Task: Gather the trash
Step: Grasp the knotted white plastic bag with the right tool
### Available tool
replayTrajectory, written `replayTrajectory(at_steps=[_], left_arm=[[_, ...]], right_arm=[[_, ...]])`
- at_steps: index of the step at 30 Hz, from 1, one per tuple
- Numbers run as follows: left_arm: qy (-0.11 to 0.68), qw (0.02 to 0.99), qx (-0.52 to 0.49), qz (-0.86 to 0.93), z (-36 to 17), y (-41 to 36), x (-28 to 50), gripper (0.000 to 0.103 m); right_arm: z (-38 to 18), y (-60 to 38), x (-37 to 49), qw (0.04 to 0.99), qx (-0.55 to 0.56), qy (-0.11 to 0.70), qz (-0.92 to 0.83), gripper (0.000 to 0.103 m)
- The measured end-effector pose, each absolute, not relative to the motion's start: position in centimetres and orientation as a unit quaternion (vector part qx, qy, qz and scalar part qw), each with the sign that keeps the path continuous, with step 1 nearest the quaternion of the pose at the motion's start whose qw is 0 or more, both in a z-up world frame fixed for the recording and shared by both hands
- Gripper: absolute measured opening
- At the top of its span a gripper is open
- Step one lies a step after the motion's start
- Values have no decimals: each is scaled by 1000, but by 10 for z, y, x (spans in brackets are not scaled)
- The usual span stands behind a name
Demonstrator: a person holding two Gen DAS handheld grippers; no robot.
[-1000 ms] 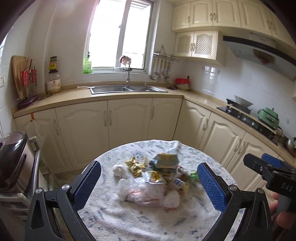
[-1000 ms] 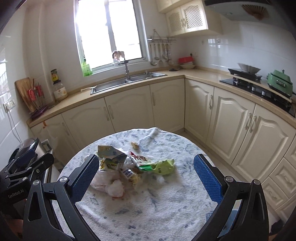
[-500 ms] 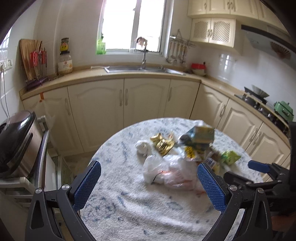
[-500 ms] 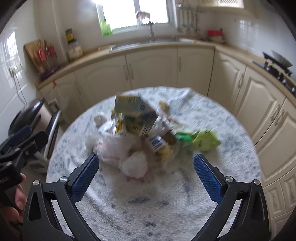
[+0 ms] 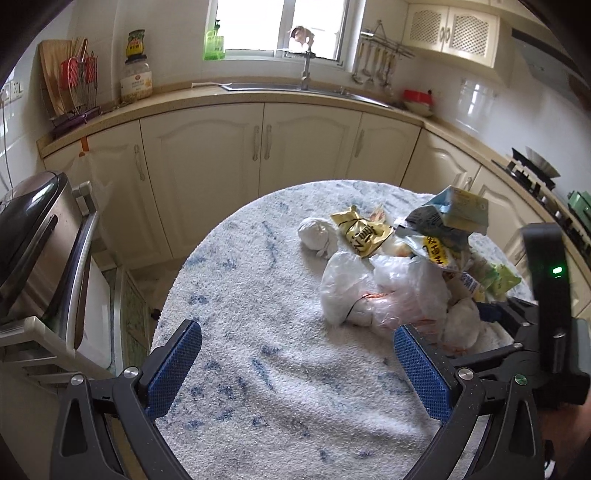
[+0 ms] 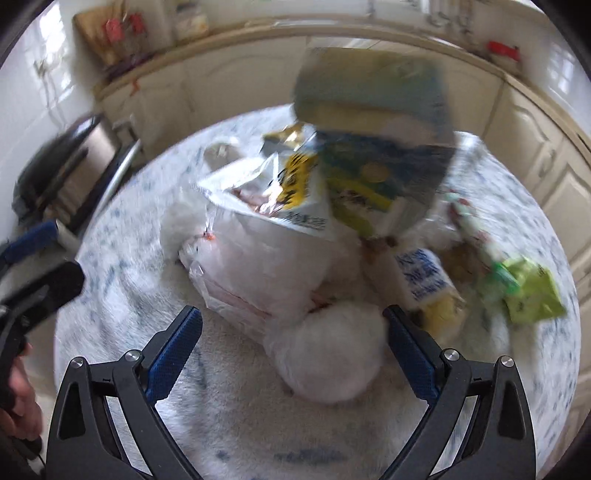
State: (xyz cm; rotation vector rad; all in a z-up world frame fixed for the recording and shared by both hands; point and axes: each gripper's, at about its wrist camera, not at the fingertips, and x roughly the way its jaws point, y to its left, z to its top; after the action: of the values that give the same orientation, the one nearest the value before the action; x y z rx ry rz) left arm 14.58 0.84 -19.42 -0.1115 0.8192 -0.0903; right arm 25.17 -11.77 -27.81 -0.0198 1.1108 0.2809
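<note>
Right claw (image 6: pixel 293 332) gapes around white wad (image 6: pixel 327 354), trash pile (image 6: pixel 295 206) beyond

Ahead of me, daylight pours through the window (image 5: pixel 280 27) above the sink (image 5: pixel 295 88); cream cabinets (image 5: pixel 258 147) line white-tiled walls (image 5: pixel 476 99), and a steel bin (image 5: pixel 33 243) stands left.

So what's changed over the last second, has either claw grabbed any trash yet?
Not yet. The right claw has dropped in close over the trash pile, its open fingers now either side of a white wad. The left claw has swung left, away from the pile, and is open over bare tablecloth. The trash itself hasn't moved.
</note>
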Motion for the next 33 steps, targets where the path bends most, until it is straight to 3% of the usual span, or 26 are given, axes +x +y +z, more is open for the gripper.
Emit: replayTrajectory(at_steps=[5, 9, 11, 12, 13, 15, 24, 33], left_arm=[[405, 912, -58, -29, -203, 11, 166, 102], [409, 910, -60, -19, -208, 13, 176, 102], [409, 911, -58, -14, -208, 15, 181, 102], [409, 911, -57, -12, -208, 15, 180, 102], [410, 910, -56, -10, -209, 14, 180, 102], [410, 910, -55, -9, -208, 13, 183, 102], [411, 910, -26, -59, -221, -28, 187, 102], [413, 901, 28, -132, -238, -86, 243, 102]], right_arm=[[-275, -103, 249, 818, -37, 533, 211, 85], [-283, -90, 261, 829, -70, 518, 199, 86], [-281, -87, 264, 836, -55, 506, 204, 69], [-280, -86, 263, 839, -56, 501, 206, 50], [-279, -86, 261, 839, -57, 500, 207, 38], [-278, -88, 253, 838, -50, 500, 214, 31], [-271, -122, 201, 837, -15, 513, 191, 30], [-267, -172, 153, 839, 23, 524, 143, 30]])
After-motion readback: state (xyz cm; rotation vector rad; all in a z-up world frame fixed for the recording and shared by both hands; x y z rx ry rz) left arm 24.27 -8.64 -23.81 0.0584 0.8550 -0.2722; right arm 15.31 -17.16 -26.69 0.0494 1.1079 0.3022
